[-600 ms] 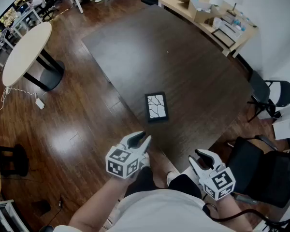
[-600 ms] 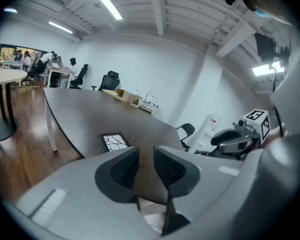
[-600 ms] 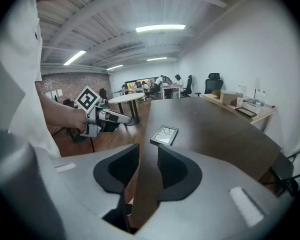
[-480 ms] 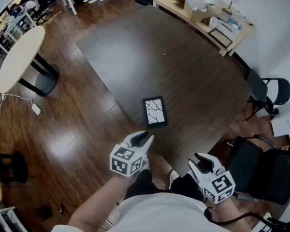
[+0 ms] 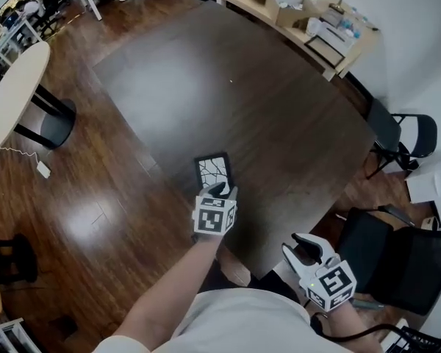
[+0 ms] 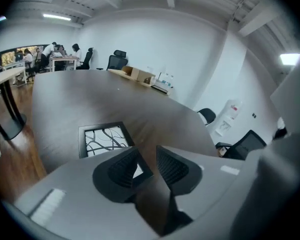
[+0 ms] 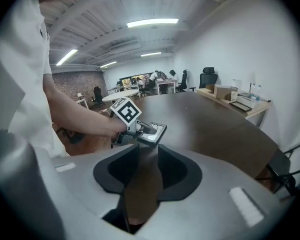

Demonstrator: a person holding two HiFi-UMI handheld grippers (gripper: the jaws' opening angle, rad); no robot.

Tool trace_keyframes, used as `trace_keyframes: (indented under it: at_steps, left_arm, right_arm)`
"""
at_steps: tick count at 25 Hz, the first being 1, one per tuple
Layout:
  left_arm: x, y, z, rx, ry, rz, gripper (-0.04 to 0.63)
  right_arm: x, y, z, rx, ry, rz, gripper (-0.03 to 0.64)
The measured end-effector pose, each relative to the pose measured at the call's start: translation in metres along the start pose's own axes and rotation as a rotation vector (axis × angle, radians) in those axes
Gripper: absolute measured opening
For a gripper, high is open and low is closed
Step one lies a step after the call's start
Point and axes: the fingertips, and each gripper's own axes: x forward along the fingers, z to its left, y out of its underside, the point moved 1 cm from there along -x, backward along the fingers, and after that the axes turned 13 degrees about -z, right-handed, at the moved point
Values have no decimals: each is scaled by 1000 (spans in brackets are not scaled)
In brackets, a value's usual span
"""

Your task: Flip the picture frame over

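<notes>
The picture frame (image 5: 212, 169) is black with a white branching pattern and lies flat near the front edge of the dark table (image 5: 279, 116). My left gripper (image 5: 222, 190) reaches over that edge, its jaws open, tips at the frame's near edge. In the left gripper view the frame (image 6: 106, 139) lies just beyond the left gripper (image 6: 149, 161), with nothing between the pads. My right gripper (image 5: 303, 250) hangs back by the table's near corner, open and empty. The right gripper view looks past the right gripper (image 7: 146, 169) to the frame (image 7: 156, 132).
A tan desk (image 5: 294, 9) with boxes stands behind the table. Black chairs (image 5: 400, 131) are at the right and a round white table (image 5: 15, 87) at the left. People sit at desks far back (image 6: 55, 54). The floor is wood.
My left gripper has moved forward from near my body to the frame's near edge. The right gripper has hardly moved.
</notes>
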Motion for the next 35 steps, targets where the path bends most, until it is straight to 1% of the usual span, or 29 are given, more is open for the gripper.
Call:
trace_keyframes:
  at_steps: [2, 5, 7, 11, 12, 16, 18, 24, 28, 32, 34, 35]
  left_arm:
    - [13, 3, 7, 14, -77, 21, 127]
    - [25, 2, 16, 5, -172, 42, 130]
    - [31, 2, 20, -3, -221, 54, 130]
    - [36, 17, 27, -4, -302, 107, 130]
    - [37, 18, 27, 7, -319, 111, 127]
    - [37, 19, 29, 103, -382, 125, 117]
    - [36, 20, 29, 104, -398, 122, 88]
    - [32, 20, 33, 31, -405, 114, 64]
    - [24, 9, 28, 7, -371, 80, 63]
    - [16, -4, 12, -62, -296, 20, 63]
    - [15, -15, -1, -105, -229, -25, 63]
    - [14, -21, -9, -138, -187, -53, 63]
  right_arm:
    - [-7, 5, -12, 14, -2, 4, 120]
    - [-19, 8, -27, 24, -15, 11, 120]
    - [-26, 11, -38, 30, -27, 16, 118]
    - [-35, 18, -57, 44, -46, 28, 118]
    - [-37, 18, -61, 46, -49, 29, 118]
    - [-39, 21, -71, 54, -65, 23, 118]
    - [-38, 24, -74, 55, -73, 18, 118]
    - [-36, 23, -77, 52, -87, 7, 118]
    - [-35, 20, -77, 43, -90, 6, 118]
    - [-30, 18, -76, 33, -89, 4, 117]
    - [-27, 15, -74, 25, -89, 2, 117]
    - [-26, 13, -73, 21, -89, 3, 117]
